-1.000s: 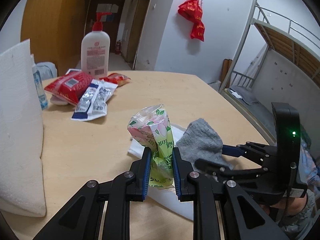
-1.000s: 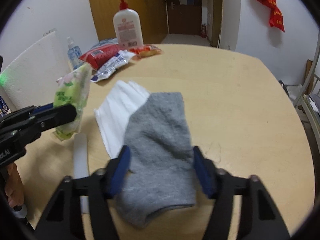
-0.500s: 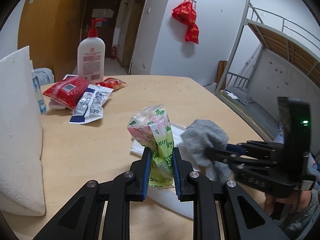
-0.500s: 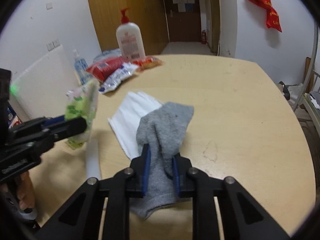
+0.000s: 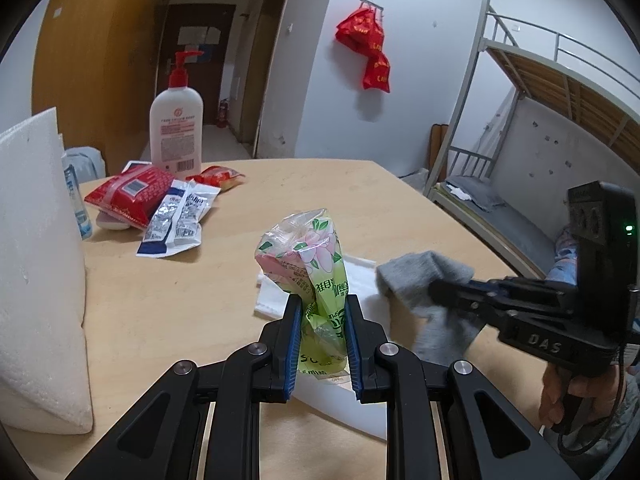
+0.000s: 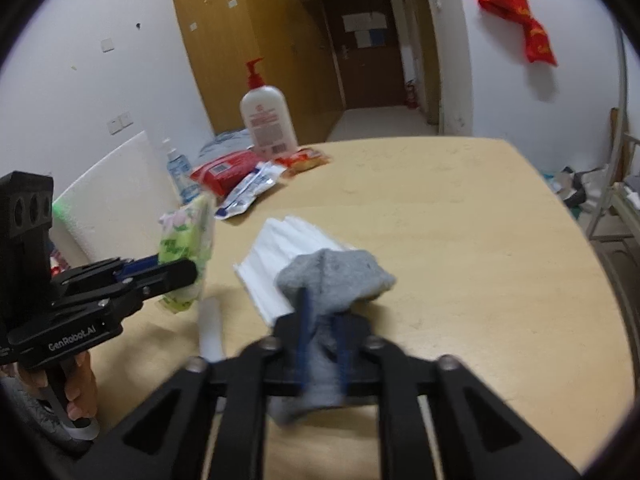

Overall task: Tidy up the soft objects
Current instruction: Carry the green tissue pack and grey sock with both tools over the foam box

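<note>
My left gripper is shut on a green and pink tissue pack, held upright above the wooden table; the pack also shows in the right wrist view. My right gripper is shut on a grey sock, lifted off the table, its ends hanging down. The sock also shows in the left wrist view, to the right of the pack. A white folded cloth lies flat on the table under and behind the sock.
At the table's far left stand a lotion pump bottle, a red packet, silver sachets and a small blue bottle. A white foam block stands at the left edge. A white tube lies near the cloth. A bunk bed stands right.
My right gripper closed on the grey sock and lifted it off the table, bunching it. My left gripper stayed shut on the tissue pack, nearly still.
</note>
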